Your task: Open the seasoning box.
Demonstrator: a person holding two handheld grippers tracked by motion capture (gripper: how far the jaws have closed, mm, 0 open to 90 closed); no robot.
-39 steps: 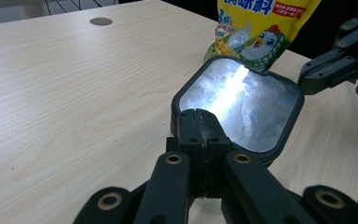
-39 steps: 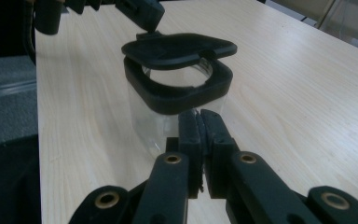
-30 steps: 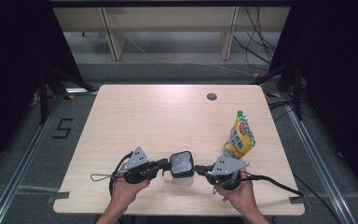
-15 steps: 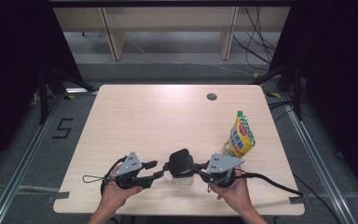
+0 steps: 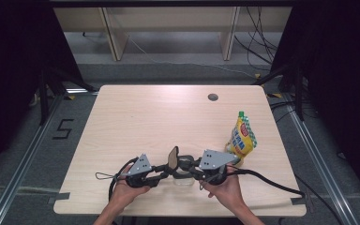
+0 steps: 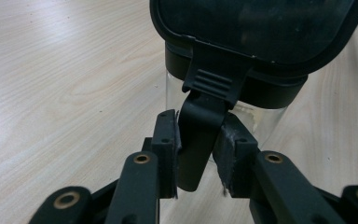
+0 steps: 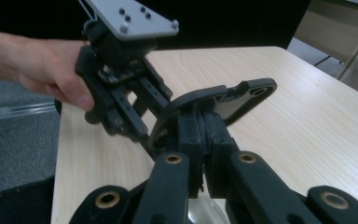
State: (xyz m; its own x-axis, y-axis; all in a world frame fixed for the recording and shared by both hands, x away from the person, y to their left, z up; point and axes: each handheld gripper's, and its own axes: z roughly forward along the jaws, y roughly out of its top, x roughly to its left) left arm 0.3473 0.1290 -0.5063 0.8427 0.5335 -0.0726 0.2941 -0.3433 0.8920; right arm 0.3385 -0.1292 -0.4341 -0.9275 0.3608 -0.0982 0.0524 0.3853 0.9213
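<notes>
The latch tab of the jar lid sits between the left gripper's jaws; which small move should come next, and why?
Probably pull the latch tab outward. The left gripper, its jaws just closing, pinches it, while the right gripper clamps the tilted lid.

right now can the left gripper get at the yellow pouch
Probably not. The left gripper has its fingers around the jar lid's latch tab, and the jar and right gripper stand between it and the yellow pouch.
</notes>
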